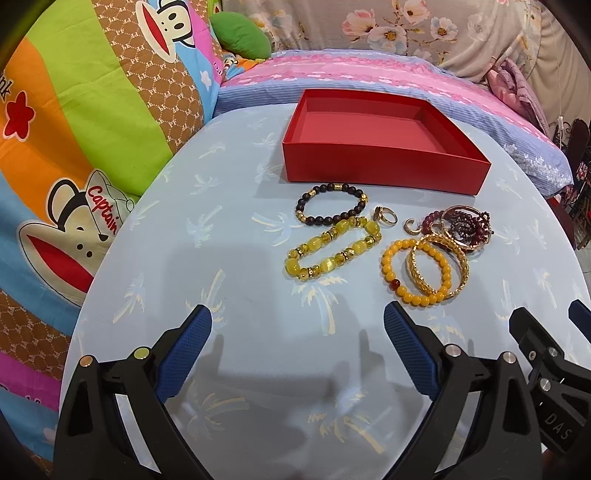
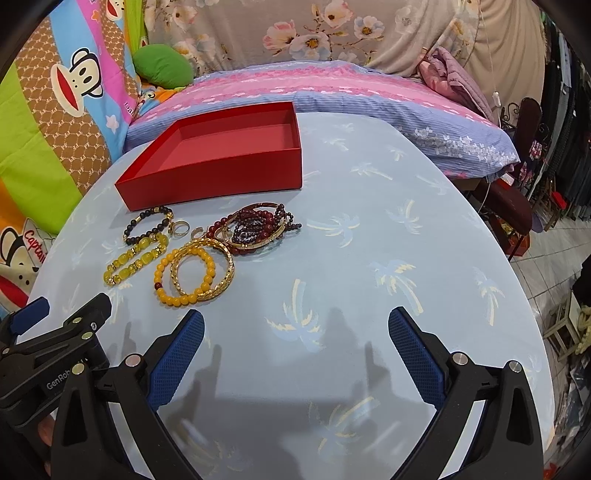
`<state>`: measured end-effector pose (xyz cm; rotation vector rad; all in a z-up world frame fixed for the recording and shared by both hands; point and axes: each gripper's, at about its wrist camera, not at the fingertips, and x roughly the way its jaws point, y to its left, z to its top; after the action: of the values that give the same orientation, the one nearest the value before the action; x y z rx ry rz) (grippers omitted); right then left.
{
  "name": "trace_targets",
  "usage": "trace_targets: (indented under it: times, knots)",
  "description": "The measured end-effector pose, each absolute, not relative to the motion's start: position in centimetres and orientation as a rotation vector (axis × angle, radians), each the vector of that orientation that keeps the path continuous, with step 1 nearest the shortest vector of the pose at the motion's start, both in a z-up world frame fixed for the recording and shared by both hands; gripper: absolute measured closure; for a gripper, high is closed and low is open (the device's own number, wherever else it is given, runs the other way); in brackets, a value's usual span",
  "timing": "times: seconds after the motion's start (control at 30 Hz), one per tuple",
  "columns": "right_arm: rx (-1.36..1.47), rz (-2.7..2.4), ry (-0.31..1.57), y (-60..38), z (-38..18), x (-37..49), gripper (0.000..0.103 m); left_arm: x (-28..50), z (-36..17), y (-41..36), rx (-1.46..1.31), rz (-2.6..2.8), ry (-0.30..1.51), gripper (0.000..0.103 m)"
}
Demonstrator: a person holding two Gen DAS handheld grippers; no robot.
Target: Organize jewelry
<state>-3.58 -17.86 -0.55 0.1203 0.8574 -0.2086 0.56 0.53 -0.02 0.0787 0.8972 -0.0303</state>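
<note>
Both grippers, left and right, are being held wide open and empty; bracelets are lying near the box. 1 bracelet should be pinched across its beads.

A home bedroom is showing here: a bed with a pink-and-blue striped sheet is lying across the upper middle, and a cartoon-monkey quilt is filling the left side. A floral curtain is hanging at top, and a tiled floor is showing at far right.
</note>
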Motion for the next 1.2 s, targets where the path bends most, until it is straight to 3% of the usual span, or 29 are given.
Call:
trace_targets:
  times: [1.2]
  knots:
    - [0.124, -0.193, 0.876, -17.5, -1.0, -0.7, 0.007, 3.2, -0.3, 0.8, 0.076, -0.013, 0.917, 0.011]
